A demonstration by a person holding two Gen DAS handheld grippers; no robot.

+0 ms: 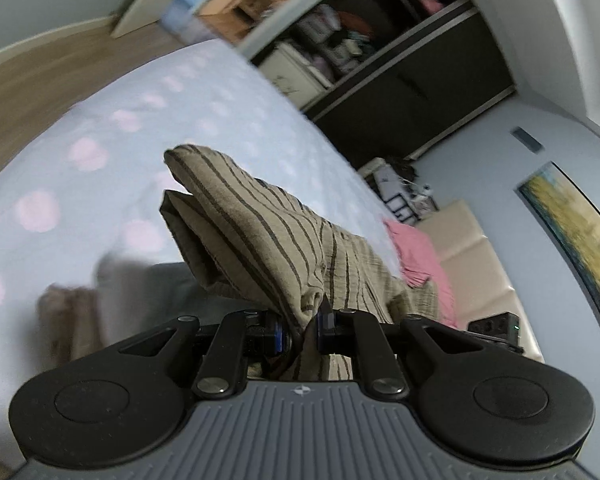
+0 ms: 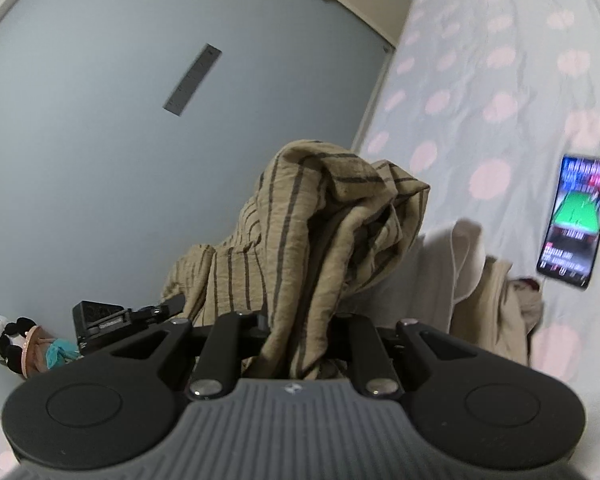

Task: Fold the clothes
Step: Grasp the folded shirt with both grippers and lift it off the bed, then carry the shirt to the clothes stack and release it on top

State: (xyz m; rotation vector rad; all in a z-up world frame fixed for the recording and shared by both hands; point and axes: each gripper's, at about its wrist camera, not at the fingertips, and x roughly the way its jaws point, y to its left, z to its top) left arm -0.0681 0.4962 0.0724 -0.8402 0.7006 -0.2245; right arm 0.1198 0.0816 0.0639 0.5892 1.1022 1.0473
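Note:
A tan garment with dark stripes is held up above the bed. My left gripper is shut on one bunched edge of it, and the cloth runs away from the fingers in a folded ridge. My right gripper is shut on another part of the same striped garment, which drapes over the fingers and hides the tips. The other gripper shows at the left of the right wrist view, beside the hanging cloth.
The bed has a pale blue sheet with pink dots. A phone with a lit screen lies on it. White and beige clothes lie under the striped garment. A pink cloth, a beige headboard, an open wardrobe and stuffed toys are around.

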